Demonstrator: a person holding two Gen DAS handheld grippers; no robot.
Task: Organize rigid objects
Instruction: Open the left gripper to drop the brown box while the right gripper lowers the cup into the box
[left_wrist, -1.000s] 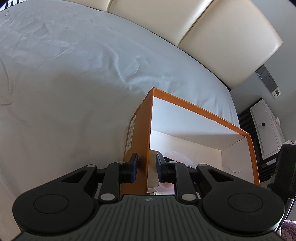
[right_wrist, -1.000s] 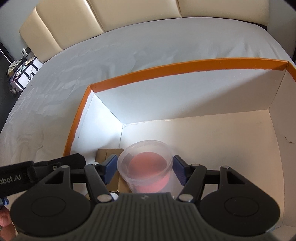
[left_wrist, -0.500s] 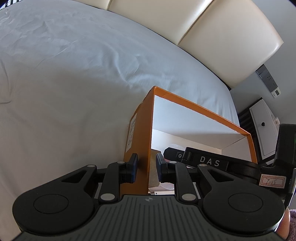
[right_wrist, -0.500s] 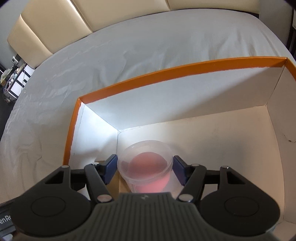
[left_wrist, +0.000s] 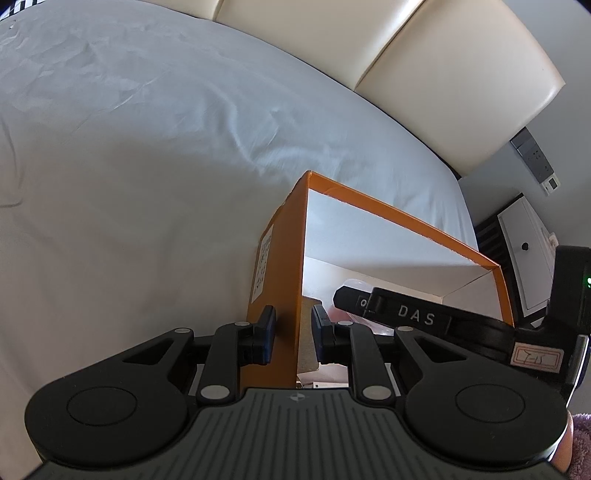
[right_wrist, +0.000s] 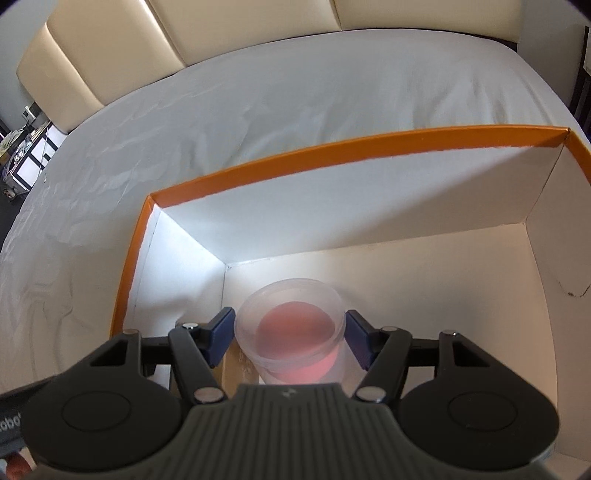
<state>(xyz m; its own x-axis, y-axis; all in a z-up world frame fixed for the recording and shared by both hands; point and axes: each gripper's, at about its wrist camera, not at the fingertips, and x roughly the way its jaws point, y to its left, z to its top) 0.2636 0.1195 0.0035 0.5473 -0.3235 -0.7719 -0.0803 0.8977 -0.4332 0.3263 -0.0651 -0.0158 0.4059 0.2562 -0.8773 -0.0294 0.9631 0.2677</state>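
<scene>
An orange cardboard box (left_wrist: 280, 258) with a white inside (right_wrist: 424, 266) stands on a white bed. My left gripper (left_wrist: 293, 341) is shut on the box's left side wall, one finger outside and one inside. My right gripper (right_wrist: 290, 338) is shut on a clear plastic tub (right_wrist: 291, 328) with pink contents and holds it inside the box near the far left corner. The right gripper's body (left_wrist: 424, 319) shows in the left wrist view, reaching into the box. A brown cardboard piece (right_wrist: 236, 369) lies on the box floor under the tub.
The white bed sheet (left_wrist: 147, 184) spreads left and behind the box. A cream padded headboard (left_wrist: 443, 66) runs along the back. A white bedside cabinet (left_wrist: 528, 258) stands right of the bed. The right part of the box floor (right_wrist: 443, 295) is bare.
My right gripper has carried the tub farther into the box toward the far left corner. My left gripper has kept its hold on the box wall.
</scene>
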